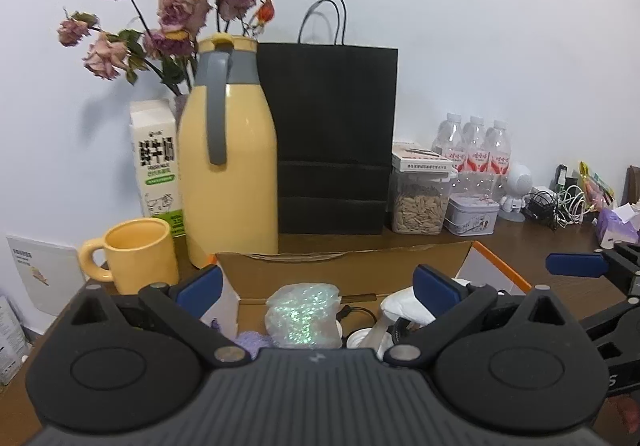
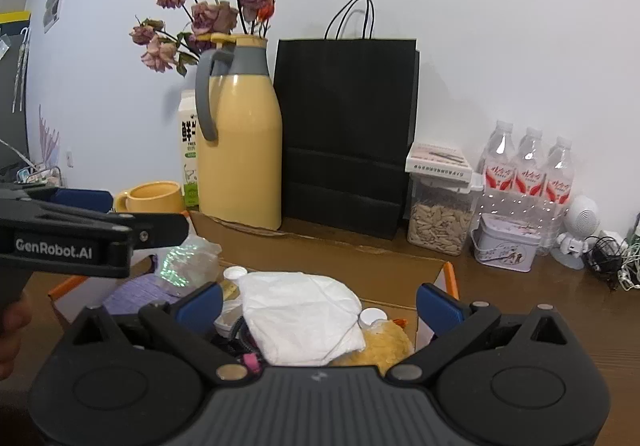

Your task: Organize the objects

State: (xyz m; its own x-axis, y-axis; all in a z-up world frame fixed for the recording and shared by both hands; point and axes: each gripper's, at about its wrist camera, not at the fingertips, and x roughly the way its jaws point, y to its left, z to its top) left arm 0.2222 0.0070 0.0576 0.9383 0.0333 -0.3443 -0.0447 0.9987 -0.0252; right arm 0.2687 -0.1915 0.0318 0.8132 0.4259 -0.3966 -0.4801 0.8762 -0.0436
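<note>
Left wrist view: left gripper (image 1: pixel 318 288) spread wide, nothing between its blue pads, over the cardboard box (image 1: pixel 344 266).
Right wrist view: right gripper (image 2: pixel 319 304) spread wide, nothing pinched, over the same box.
Box contents: white cloth (image 2: pixel 300 314), glittery plastic bag (image 1: pixel 302 320), small white caps.
Desk's back edge: yellow thermos jug (image 1: pixel 228 165), black paper bag (image 1: pixel 332 137), jar of seeds (image 1: pixel 420 205).
Desk's left edge: yellow mug (image 1: pixel 136 254).

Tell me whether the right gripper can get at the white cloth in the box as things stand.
Probably yes. The right gripper is open and empty, and the white cloth lies on top of the clutter in the cardboard box, right ahead between its fingers, with nothing covering it.
</note>
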